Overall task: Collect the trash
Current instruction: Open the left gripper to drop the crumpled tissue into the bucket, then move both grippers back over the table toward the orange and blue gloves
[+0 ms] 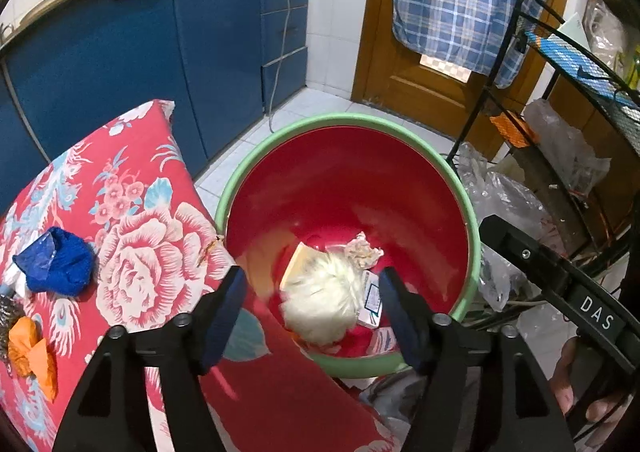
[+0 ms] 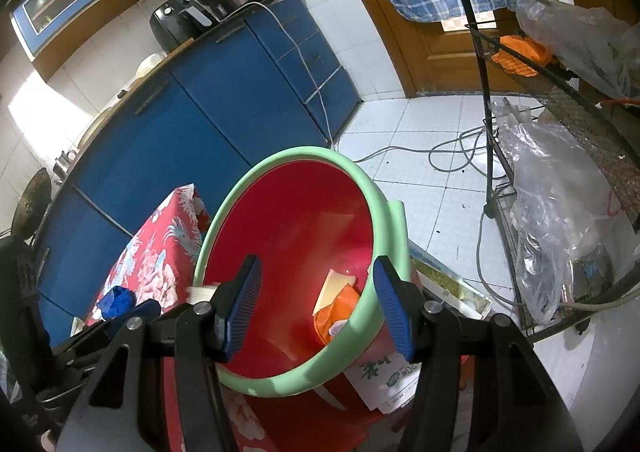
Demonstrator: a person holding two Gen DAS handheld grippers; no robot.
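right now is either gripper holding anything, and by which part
Nothing is held. The left gripper is open above the red bin, over a white fluffy ball inside. The right gripper is open and empty.

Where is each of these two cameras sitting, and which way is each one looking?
Left wrist: on the left claw, looking down into the red bin at a white fluffy ball; its fingers and part of a hand show.
Right wrist: on the right claw, facing the bin's rim; its fingers show.
Shared: bin, floral cloth, blue cabinets.
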